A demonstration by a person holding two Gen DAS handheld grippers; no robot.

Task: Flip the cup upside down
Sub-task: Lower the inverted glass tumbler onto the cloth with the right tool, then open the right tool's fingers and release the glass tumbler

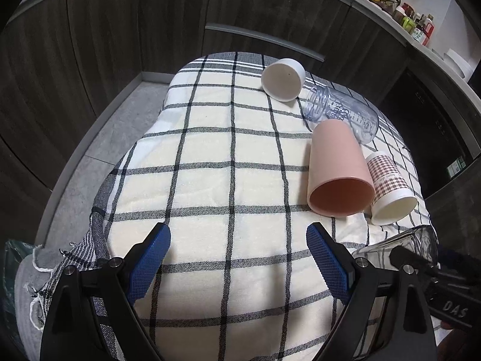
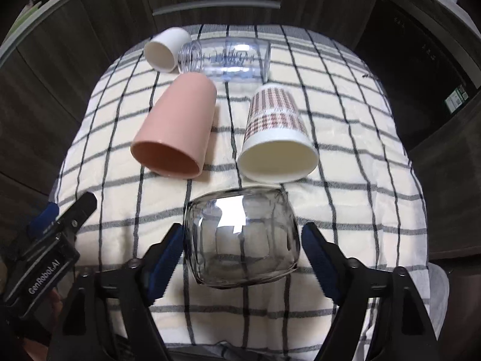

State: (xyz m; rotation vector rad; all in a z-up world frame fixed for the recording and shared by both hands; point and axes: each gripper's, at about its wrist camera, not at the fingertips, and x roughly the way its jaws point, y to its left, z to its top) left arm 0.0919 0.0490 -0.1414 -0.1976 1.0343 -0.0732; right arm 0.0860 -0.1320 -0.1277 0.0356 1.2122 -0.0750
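Observation:
A clear glass cup (image 2: 242, 237) sits between the fingers of my right gripper (image 2: 242, 251), base toward the camera. The jaws stand open around it, with a gap at the right pad and the left pad at the glass. The glass shows in the left wrist view (image 1: 399, 248) at the right edge. My left gripper (image 1: 237, 258) is open and empty over bare cloth. A pink cup (image 2: 176, 128) lies on its side, mouth toward me; it also shows in the left wrist view (image 1: 338, 170). A patterned paper cup (image 2: 276, 138) lies on its side to its right, also in the left wrist view (image 1: 389, 191).
A white cup (image 2: 165, 48) and a clear plastic bottle (image 2: 228, 58) lie on their sides at the far end of the checked cloth (image 2: 120, 210). Dark cabinets (image 1: 90, 45) surround the table. A shelf with bottles (image 1: 415, 24) is at upper right.

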